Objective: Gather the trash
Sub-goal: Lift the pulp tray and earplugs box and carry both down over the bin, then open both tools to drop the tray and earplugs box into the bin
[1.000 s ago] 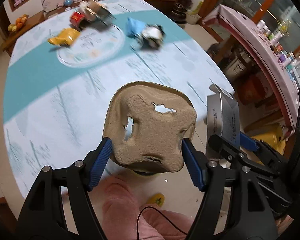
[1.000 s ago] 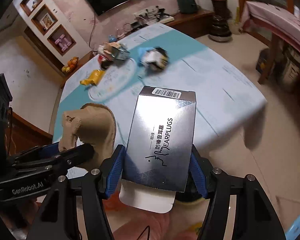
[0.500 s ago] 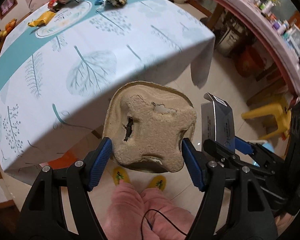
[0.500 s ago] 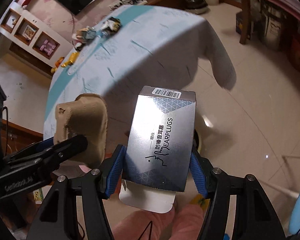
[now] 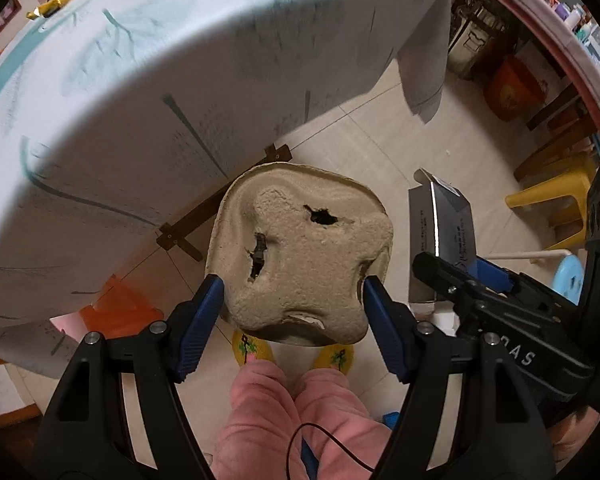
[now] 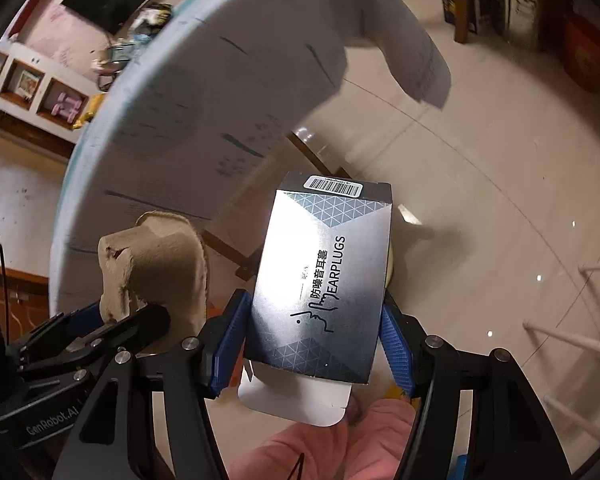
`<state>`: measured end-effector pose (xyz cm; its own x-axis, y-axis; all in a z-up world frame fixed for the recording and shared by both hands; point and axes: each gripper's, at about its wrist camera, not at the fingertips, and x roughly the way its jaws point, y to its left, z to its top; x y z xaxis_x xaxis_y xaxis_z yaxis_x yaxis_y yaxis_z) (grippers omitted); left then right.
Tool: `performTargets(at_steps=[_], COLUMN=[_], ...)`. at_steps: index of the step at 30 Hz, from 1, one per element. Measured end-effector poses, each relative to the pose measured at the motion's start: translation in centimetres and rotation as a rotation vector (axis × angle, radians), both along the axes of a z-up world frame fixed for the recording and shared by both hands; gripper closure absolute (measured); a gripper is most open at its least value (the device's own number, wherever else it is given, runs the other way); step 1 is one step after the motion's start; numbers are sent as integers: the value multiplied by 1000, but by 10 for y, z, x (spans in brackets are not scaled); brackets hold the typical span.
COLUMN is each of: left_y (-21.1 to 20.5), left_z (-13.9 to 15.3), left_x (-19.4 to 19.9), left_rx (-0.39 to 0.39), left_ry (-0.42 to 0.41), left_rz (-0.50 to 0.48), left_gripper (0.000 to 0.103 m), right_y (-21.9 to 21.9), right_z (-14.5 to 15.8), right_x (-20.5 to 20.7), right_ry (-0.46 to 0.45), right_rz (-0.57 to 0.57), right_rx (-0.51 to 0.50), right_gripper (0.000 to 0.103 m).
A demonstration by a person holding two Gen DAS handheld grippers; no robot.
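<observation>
My left gripper [image 5: 294, 292] is shut on a torn brown pulp carton piece [image 5: 300, 256], its blue pads pressing both sides. My right gripper [image 6: 314, 316] is shut on a silver earplugs box [image 6: 324, 272] with its white flap hanging open below. Both point steeply down over the tiled floor beside the table. Each gripper shows in the other's view: the right one with its box [image 5: 440, 236] at the right of the left wrist view, the left one with the carton piece [image 6: 156, 264] at the left of the right wrist view. Some trash [image 6: 140, 36] stays on the far tabletop, blurred.
The table with a white leaf-print cloth [image 5: 140, 92] fills the upper left. A person's pink trouser legs [image 5: 296, 412] and yellow slippers [image 5: 252, 348] stand below. A yellow stool [image 5: 556, 204], a blue stool [image 5: 568, 280] and an orange bucket [image 5: 512, 88] are at the right.
Both grippers have dropped from above the tabletop to below its edge and tipped further down. The floor and the person's feet have come into view. Both grips are unchanged.
</observation>
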<state>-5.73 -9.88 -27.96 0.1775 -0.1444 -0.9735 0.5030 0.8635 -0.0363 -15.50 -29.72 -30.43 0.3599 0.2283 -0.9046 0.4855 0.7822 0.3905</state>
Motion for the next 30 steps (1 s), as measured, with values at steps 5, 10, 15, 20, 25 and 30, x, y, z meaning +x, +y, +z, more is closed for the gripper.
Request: performTargets(at_steps=[5, 10, 15, 20, 25, 30], left_y=[-2, 1, 11, 5, -4, -9], left_z=[-38, -74, -108, -134, -156, -181], left_x=[3, 14, 22, 29, 29, 40], left_rx=[24, 28, 31, 48, 57, 74], left_ry=[-31, -33, -23, -65, -119, -124], left_rz=[-14, 9, 15, -26, -68, -64], left_gripper=[34, 34, 34, 34, 34, 33], right_y=[-5, -4, -3, 2, 5, 5], right_z=[-46, -87, -118, -147, -173, -195], right_x=[-7, -9, 0, 15, 31, 54], right_ry=[30, 69, 93, 103, 110, 120], right_rz=[-45, -64, -62, -61, -38, 0], right_rx=[16, 34, 39, 41, 42, 31], right_gripper=[41, 41, 41, 41, 41, 41])
